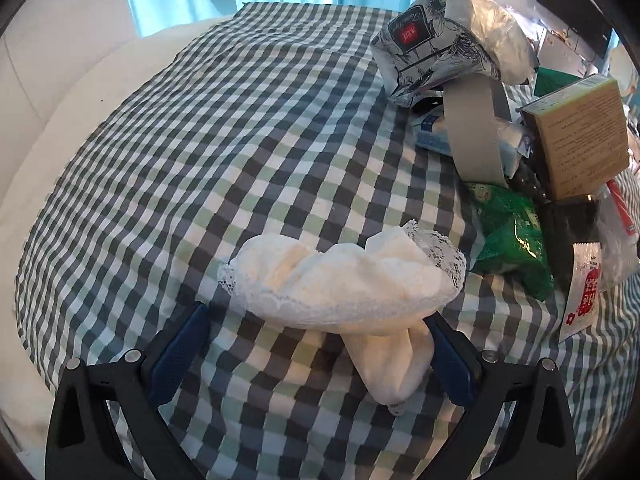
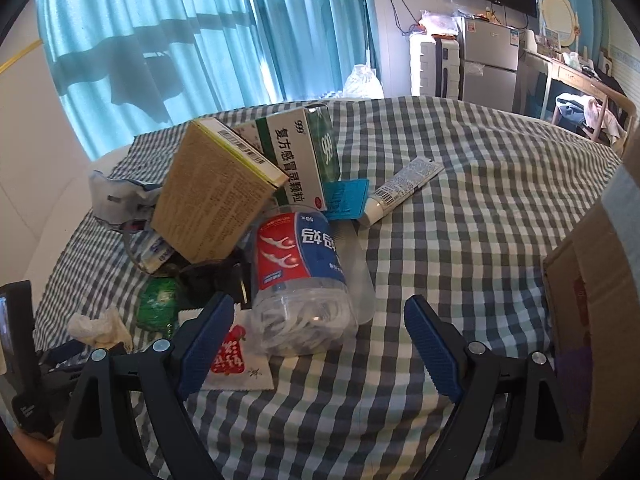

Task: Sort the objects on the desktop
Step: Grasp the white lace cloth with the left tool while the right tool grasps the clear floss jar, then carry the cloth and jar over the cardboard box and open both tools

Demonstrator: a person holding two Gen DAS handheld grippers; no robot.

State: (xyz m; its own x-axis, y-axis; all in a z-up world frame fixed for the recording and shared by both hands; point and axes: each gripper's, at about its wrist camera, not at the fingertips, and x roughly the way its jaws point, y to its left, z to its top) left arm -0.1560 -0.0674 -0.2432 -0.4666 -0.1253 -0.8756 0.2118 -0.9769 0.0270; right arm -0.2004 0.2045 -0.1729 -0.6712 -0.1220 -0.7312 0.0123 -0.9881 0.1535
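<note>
Left gripper (image 1: 320, 316): jaws spread wide, gripping nothing; a white lace-edged cloth (image 1: 344, 284) lies bunched between and just past the blue pads, long axis across the view, left to right, with a tail of fabric trailing back toward the right pad. It rests on the checked tabletop (image 1: 200, 140).

Right of the cloth, a heaped pile: green crinkled packet (image 1: 512, 240), roll of grey tape (image 1: 472, 136) standing on edge, floral tissue pack (image 1: 440, 36) on top, tan box (image 1: 580, 140) tilted.

Right gripper (image 2: 320, 320): jaws wide open, empty. A clear floss-pick jar (image 2: 304, 280) lies on its side between the pads, long axis running away from the camera, leaning slightly left. Behind it, the tan box (image 2: 216, 196) and a green-white medicine box (image 2: 300, 156) lean together. A white tube (image 2: 404, 190) points up-right. Cardboard box (image 2: 592, 280) at far right.
</note>
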